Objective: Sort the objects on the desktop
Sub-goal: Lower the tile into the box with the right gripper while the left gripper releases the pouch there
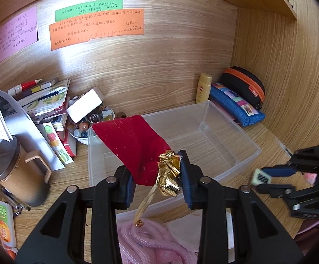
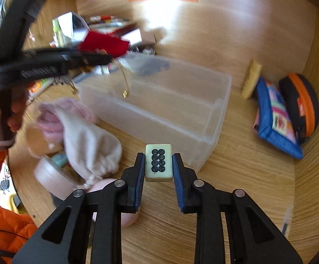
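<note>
My left gripper [image 1: 157, 176] is shut on a red velvet pouch [image 1: 135, 145] with a gold neck and gold cord, held above the near rim of a clear plastic bin [image 1: 225, 136]. The pouch [image 2: 103, 43] and the left gripper [image 2: 102, 60] show blurred at upper left in the right wrist view, over the bin [image 2: 181, 110]. My right gripper [image 2: 158, 165] is shut on a cream mahjong tile [image 2: 158, 161] with black circles, above the wooden desk just before the bin's near corner. In the left wrist view the right gripper [image 1: 267, 177] holds the tile [image 1: 261, 177] at right.
A pink rope [image 1: 141, 242] and a white cloth bag [image 2: 89, 145] lie near the bin's front. Left of it stand a brown mug [image 1: 18, 171], books [image 1: 47, 101] and a bowl of marbles [image 1: 86, 127]. A yellow bottle [image 1: 203, 88], blue pouch [image 1: 236, 107] and black case [image 1: 245, 85] sit at the back right.
</note>
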`<state>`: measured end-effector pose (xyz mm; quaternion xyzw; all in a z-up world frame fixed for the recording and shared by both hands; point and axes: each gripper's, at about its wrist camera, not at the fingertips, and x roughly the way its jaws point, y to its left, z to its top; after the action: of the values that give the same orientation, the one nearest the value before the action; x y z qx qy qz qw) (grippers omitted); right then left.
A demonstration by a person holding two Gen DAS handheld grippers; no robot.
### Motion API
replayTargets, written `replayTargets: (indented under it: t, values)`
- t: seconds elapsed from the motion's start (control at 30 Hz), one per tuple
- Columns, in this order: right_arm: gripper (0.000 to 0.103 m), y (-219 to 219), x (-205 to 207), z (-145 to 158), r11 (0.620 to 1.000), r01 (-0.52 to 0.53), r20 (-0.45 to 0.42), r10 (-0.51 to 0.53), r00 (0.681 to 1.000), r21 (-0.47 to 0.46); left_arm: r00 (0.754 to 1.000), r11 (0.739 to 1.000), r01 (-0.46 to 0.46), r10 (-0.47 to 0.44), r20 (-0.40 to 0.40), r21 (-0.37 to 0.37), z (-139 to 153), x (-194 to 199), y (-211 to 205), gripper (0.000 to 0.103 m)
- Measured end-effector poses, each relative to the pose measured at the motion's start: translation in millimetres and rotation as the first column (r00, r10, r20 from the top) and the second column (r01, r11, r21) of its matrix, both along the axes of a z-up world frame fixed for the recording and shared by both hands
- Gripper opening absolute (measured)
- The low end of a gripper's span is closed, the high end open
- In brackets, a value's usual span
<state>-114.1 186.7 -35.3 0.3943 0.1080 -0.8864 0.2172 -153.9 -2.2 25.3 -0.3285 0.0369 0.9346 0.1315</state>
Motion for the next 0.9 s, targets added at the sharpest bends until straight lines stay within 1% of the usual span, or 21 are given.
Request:
replayTargets:
  t: [0.1, 0.3, 0.47, 0.67, 0.9]
  values:
    - [0.022, -4, 3, 18, 1.0, -0.008, -0.046, 0.008, 0.999, -0.008, 1.0, 1.0, 0.0, 0.0, 0.004, -0.002, -1, -2, 0, 0.034]
    - [0.022, -11, -16, 37, 1.0, 0.014, -0.114, -0.013, 0.993, 0.009, 1.0, 1.0, 0.002, -0.002, 0.01, -0.01, -2, -5, -1, 0.034]
    - [0.022, -17, -40, 40, 1.0, 0.012, -0.116, -0.01, 0.993, 0.014, 1.0, 1.0, 0.005, -0.005, 0.009, -0.026, -1, -8, -2, 0.034]
    - [0.022, -27, -64, 33, 1.0, -0.008, -0.097, 0.01, 0.995, 0.022, 1.0, 0.999, 0.005, -0.005, 0.006, -0.051, 2, -16, -1, 0.034]
    - [0.022, -36, -93, 25, 0.999, -0.028, -0.056, 0.029, 0.998, 0.026, 0.999, 0.998, 0.021, -0.018, 0.049, -0.061, -4, -36, -4, 0.034]
